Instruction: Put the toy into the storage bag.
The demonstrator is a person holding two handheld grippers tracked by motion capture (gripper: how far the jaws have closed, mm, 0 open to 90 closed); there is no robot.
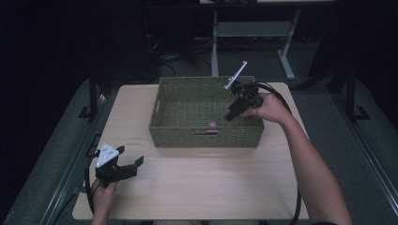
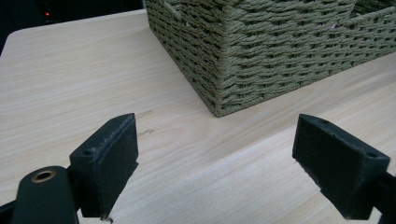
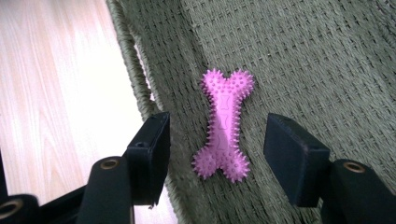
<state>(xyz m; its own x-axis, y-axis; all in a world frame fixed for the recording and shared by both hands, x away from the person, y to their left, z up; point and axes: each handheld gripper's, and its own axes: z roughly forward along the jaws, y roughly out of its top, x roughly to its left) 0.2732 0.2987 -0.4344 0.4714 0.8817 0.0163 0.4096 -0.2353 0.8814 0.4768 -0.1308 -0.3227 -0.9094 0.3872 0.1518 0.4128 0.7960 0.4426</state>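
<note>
A pink bone (image 3: pixel 224 126) lies flat on the floor of the basket (image 1: pixel 164 119), close to its near wall and a little right of the middle; in the high view it shows as a small pink spot (image 1: pixel 213 125) just behind that wall. It is a bone shape with two knobs at each end, covered all over in short soft spikes, with a smoother strip down the shaft.

The basket is rectangular, woven of olive-green cord in tight rows, with a slot handle cut in the near wall and another in the left wall. The bone is the one thing seen inside it.

The right gripper (image 1: pixel 233 114) hangs over the basket's right part, tilted down toward the bone, its jaws apart with the bone framed between them (image 3: pixel 217 156), not touching it. Nothing lies between jaws and bone.

The left gripper (image 1: pixel 130 157) rests low over the near left of the table (image 1: pixel 197 187), well apart from the basket, jaws spread wide and holding nothing (image 2: pixel 215 161). The tabletop is pale wood grain with rounded corners.
</note>
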